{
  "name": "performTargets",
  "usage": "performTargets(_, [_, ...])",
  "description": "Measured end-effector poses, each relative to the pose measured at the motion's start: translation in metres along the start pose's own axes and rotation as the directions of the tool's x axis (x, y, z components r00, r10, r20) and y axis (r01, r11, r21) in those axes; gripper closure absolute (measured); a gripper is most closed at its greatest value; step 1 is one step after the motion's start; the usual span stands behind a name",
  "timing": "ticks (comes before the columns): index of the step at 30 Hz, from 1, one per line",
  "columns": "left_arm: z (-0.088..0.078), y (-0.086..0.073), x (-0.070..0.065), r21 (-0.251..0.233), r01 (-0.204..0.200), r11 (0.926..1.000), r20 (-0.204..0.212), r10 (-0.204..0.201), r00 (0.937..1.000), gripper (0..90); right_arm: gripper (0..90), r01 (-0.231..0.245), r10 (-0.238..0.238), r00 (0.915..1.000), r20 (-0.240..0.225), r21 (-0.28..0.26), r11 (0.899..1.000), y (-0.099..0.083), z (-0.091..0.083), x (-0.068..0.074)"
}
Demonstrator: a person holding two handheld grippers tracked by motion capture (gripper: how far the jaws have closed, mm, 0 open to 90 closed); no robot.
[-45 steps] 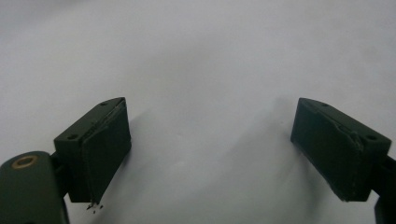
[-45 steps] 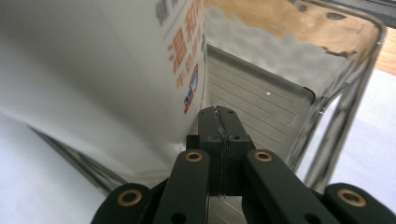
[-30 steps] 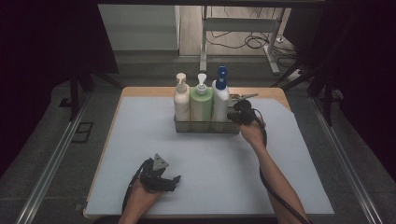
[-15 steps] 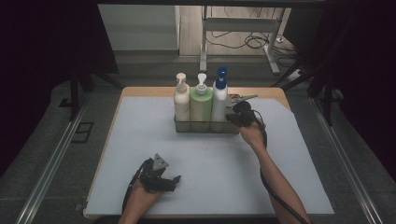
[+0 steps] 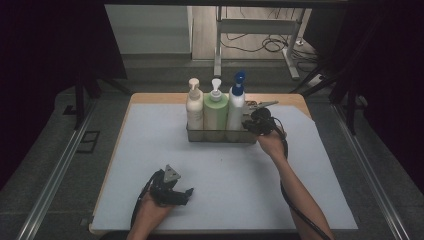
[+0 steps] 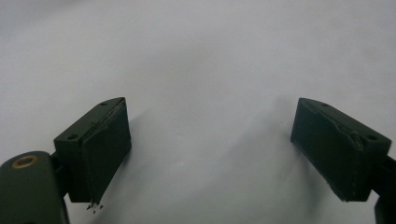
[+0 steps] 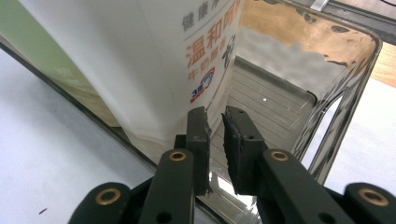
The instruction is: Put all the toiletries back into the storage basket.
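Observation:
A clear tray (image 5: 220, 136) at the back of the mat holds a cream pump bottle (image 5: 194, 107), a green one (image 5: 216, 110) and a white one with a blue pump (image 5: 236, 105). My right gripper (image 5: 252, 122) is at the tray's right end. In the right gripper view its jaws (image 7: 214, 126) have just been opening. They stand a narrow gap apart over the tray's near rim (image 7: 345, 102), beside the white bottle (image 7: 140, 56). My left gripper (image 5: 186, 194) rests at the front left. It is wide open (image 6: 210, 135) with only mat between its pads.
The pale mat (image 5: 300, 190) covers a wooden table whose edge (image 5: 150, 97) shows at the back. Metal rails (image 5: 55, 175) run along both sides. A stand and cables (image 5: 270, 45) lie on the floor beyond the table.

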State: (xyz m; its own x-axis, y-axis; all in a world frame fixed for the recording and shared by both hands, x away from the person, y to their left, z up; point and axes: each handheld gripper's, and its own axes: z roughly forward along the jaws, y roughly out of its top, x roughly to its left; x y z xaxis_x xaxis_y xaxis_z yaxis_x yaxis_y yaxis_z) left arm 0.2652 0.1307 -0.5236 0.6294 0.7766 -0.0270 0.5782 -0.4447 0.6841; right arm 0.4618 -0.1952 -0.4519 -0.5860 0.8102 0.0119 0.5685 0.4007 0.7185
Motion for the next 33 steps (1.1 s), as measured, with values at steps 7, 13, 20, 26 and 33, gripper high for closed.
performTargets(7, [0.000,0.000,0.000,0.000,0.000,1.0000,0.000,0.000,1.0000,12.0,72.9,0.011,-0.011,0.9999,0.011,0.000,1.000,0.001,-0.004,0.001])
performTargets(13, [0.000,0.000,0.000,0.000,0.000,1.0000,0.000,0.000,1.0000,12.0,67.6,0.023,-0.023,0.9996,0.018,-0.004,1.000,0.002,-0.010,0.003])
performTargets(20, [0.000,0.000,0.000,0.000,0.000,1.0000,0.000,0.000,1.0000,12.0,58.4,0.044,-0.043,0.9989,0.016,-0.008,0.999,0.002,-0.017,0.005])
performTargets(26, [0.000,0.000,0.000,-0.001,0.000,1.0000,0.000,0.000,1.0000,12.0,49.7,0.050,-0.050,0.9987,0.005,-0.013,0.999,0.001,-0.025,0.006])
performTargets(33, [0.000,0.000,0.000,-0.002,0.002,1.0000,0.001,-0.002,1.0000,12.0,39.2,0.063,-0.063,0.9979,-0.013,-0.023,0.998,0.000,-0.035,0.010])
